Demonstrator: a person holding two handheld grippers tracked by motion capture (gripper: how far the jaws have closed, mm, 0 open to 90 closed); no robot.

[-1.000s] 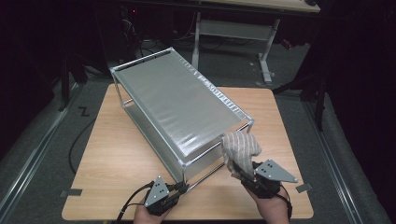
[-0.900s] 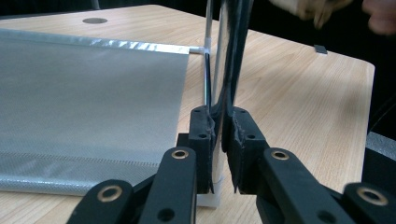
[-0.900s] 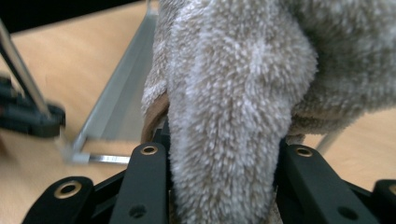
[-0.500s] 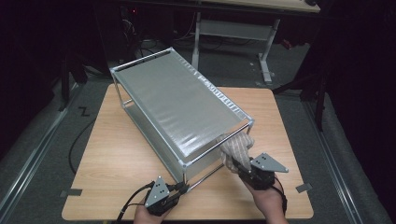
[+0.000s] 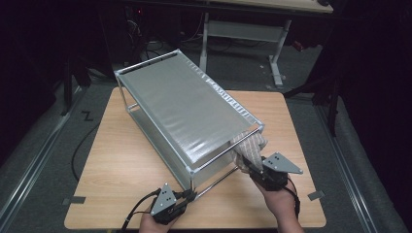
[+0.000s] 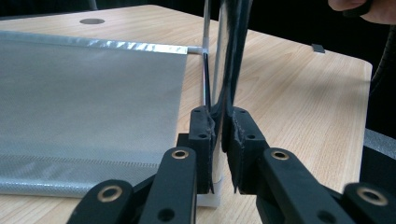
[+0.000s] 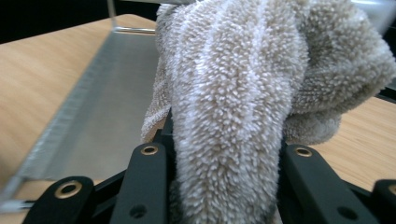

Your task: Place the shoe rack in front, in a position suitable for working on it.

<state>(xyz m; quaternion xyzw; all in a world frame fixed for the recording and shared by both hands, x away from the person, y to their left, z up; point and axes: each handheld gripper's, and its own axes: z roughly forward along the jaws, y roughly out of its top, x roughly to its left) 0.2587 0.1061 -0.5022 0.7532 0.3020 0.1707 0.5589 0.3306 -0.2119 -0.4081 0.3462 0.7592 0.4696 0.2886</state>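
Observation:
A two-level metal rack (image 5: pixel 184 111) with grey shelves stands slantwise on the wooden table (image 5: pixel 121 160). My left gripper (image 5: pixel 190 195) is at its near corner, shut on the upright corner post (image 6: pixel 224 56); the jaws pinch the post just above its white foot. My right gripper (image 5: pixel 248 167) is shut on a beige striped towel (image 5: pixel 250 145) at the rack's near right end. The towel's bunched top sits under the edge of the top shelf. In the right gripper view the towel (image 7: pixel 243 93) bulges out between the jaws, with the lower shelf (image 7: pixel 107 102) behind it to the left.
A desk frame (image 5: pixel 272 43) stands on the dark floor behind the table. A black cable (image 5: pixel 77 150) hangs off the table's left side. Bare tabletop lies left and right of the rack. The other hand (image 6: pixel 364 7) shows at the top right of the left gripper view.
My right gripper has carried the towel left and forward, from beside the rack's corner to under the top shelf's edge. The left gripper has stayed on the post.

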